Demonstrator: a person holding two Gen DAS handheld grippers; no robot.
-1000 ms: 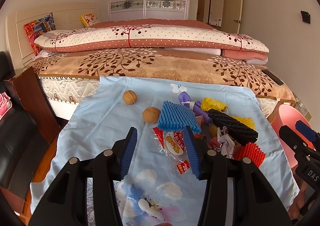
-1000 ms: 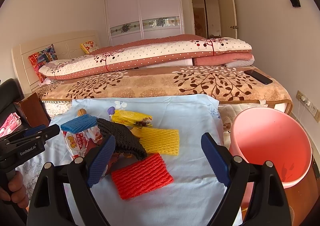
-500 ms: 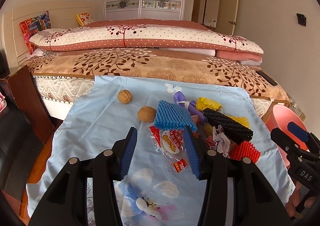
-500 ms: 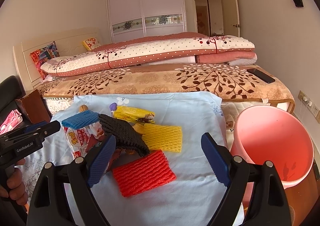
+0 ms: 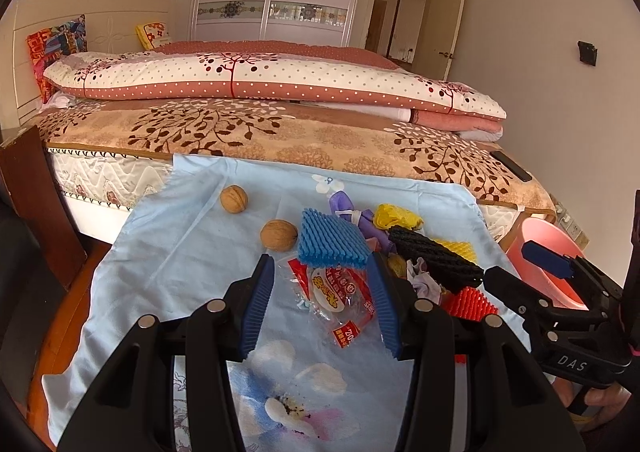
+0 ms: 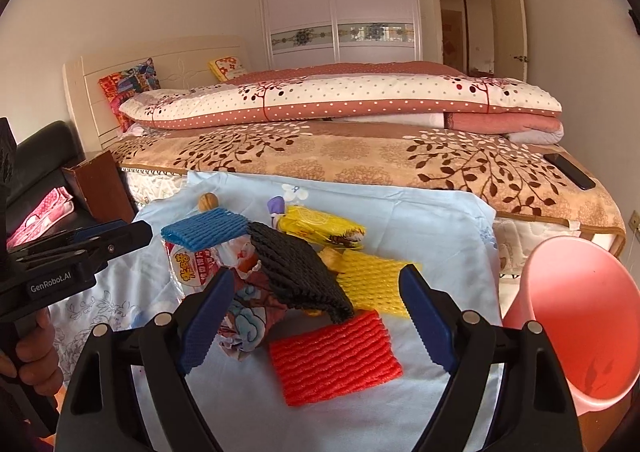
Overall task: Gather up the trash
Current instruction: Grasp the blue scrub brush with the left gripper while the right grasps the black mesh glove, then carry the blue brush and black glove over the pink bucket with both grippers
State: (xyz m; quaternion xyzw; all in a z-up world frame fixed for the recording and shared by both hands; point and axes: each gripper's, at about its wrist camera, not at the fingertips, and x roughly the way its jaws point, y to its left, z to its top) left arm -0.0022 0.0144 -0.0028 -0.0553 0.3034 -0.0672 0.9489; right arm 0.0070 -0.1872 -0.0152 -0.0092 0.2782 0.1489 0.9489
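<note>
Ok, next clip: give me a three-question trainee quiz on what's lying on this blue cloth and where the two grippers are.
1. True or false: the black foam net lies partly over the red foam net.
2. Multiple choice: what lies between the open jaws of the left gripper? A) a walnut B) a clear snack wrapper C) the yellow foam net
3. Short answer: on which side of the right wrist view does the pink bin stand, and is it on the blue cloth?

Key:
1. True; its near corner overlaps the red net's far edge.
2. B, the snack wrapper, not gripped.
3. Right side; off the cloth, beside it. The right gripper is closing, gripping nothing.
</note>
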